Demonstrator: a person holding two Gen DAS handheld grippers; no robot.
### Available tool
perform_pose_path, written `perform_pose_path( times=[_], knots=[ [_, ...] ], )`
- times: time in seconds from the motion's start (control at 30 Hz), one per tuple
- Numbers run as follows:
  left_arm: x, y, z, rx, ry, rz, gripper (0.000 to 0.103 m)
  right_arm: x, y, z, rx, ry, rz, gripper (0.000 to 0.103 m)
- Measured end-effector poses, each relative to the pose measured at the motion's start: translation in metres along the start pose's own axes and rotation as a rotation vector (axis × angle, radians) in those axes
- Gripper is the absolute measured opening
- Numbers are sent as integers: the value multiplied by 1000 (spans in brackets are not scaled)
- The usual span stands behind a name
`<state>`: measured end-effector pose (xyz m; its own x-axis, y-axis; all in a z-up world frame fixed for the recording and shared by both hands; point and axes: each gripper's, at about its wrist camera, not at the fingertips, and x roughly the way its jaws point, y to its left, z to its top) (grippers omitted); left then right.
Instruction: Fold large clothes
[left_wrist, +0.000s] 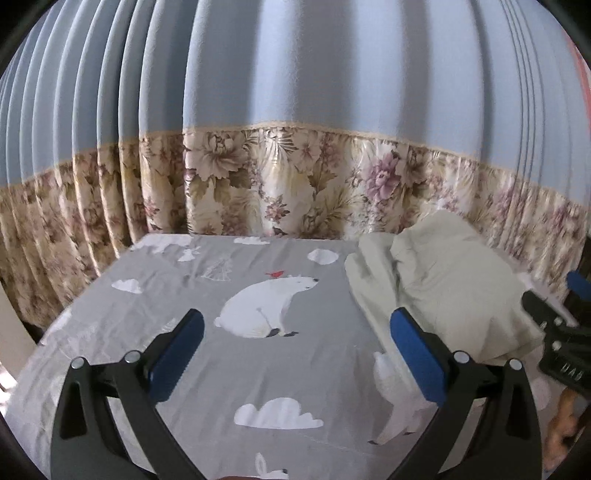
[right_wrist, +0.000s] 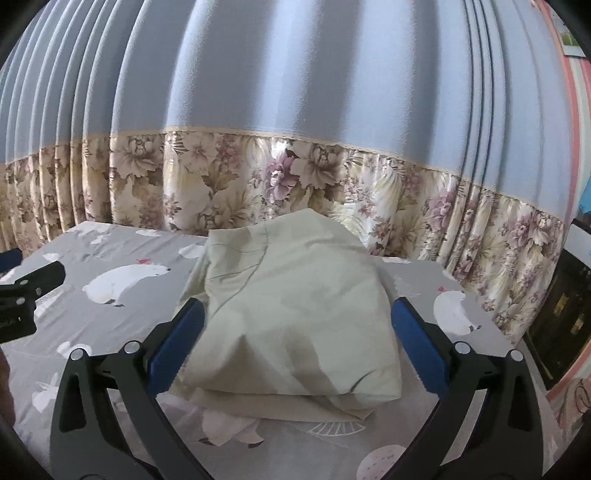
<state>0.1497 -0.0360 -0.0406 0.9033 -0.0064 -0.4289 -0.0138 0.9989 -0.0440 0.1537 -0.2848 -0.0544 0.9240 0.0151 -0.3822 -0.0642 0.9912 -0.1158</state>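
Note:
A pale green garment (right_wrist: 295, 306) lies in a crumpled heap on the grey bed sheet (right_wrist: 122, 321) with polar bear prints. My right gripper (right_wrist: 297, 314) is open, its blue pads on either side of the heap's near part, holding nothing. In the left wrist view the same garment (left_wrist: 443, 291) lies at the right. My left gripper (left_wrist: 297, 325) is open and empty above the bare sheet (left_wrist: 177, 295), left of the garment. The right gripper's black body (left_wrist: 554, 332) shows at that view's right edge.
A curtain, blue above and floral below (left_wrist: 280, 184), hangs right behind the bed's far edge. The bed's left edge drops off (left_wrist: 22, 354) at the left. A dark cabinet (right_wrist: 557, 325) stands to the right of the bed.

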Motion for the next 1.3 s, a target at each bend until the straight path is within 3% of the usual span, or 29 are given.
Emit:
perform_pose_path(
  times=[0.17, 0.3, 1.3],
  knots=[
    [-6, 6, 3, -32, -44, -11, 101, -4, 0, 1, -8, -32, -3, 100],
    [-6, 1, 2, 4, -35, 10, 101, 3, -1, -1, 2, 10, 10, 100],
    [-1, -7, -4, 32, -31, 51, 101, 4, -6, 0, 24, 28, 9, 100]
  ],
)
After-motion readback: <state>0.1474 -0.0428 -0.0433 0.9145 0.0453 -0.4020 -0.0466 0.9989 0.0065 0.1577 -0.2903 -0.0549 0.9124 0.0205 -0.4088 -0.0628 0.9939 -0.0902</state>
